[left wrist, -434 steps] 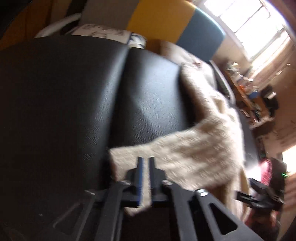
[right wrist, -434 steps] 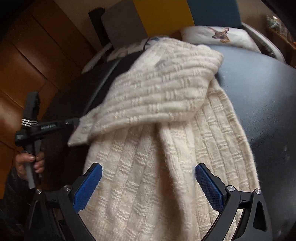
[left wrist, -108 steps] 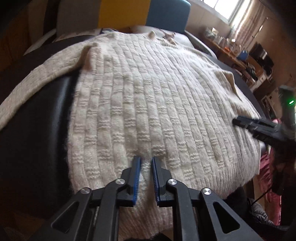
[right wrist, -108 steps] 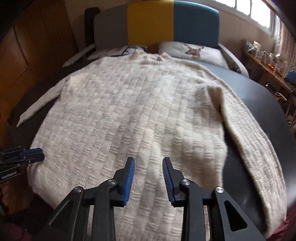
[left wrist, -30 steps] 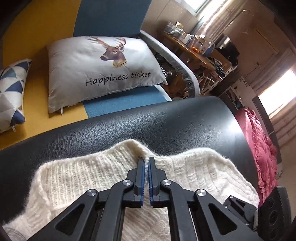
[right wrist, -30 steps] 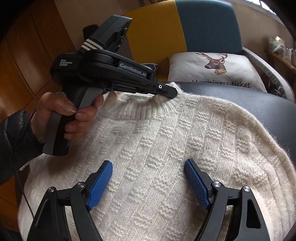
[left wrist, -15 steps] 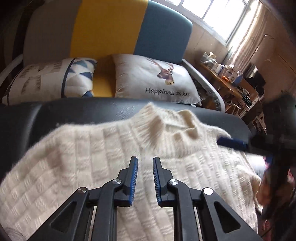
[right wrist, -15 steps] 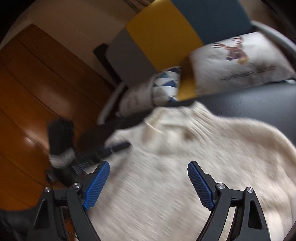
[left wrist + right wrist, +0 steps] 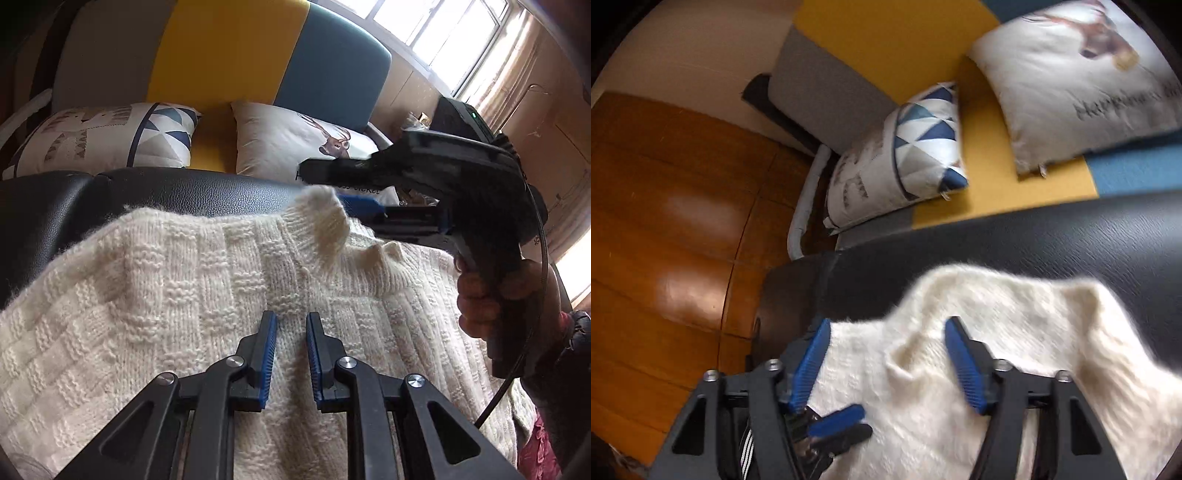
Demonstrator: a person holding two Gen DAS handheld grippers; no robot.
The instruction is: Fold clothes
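Left wrist view: the cream sweater point(image 9: 155, 295) lies spread on the black counter point(image 9: 184, 192); the left tool point(image 9: 290, 345) hovers above it, jaws a narrow gap apart, gripping nothing; the right tool point(image 9: 369, 206) reaches at the raised collar point(image 9: 325, 225), which could slip and bunch; the deer pillow point(image 9: 295, 144) reads partly "ticket".

Right wrist view: right tool point(image 9: 886, 362) wide open, astride the collar; pillow writing too blurred to read.

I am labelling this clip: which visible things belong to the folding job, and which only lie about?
Job: cream knit sweater; left tool; right tool.

Lying about: deer pillow; triangle-pattern pillow; black leather surface.
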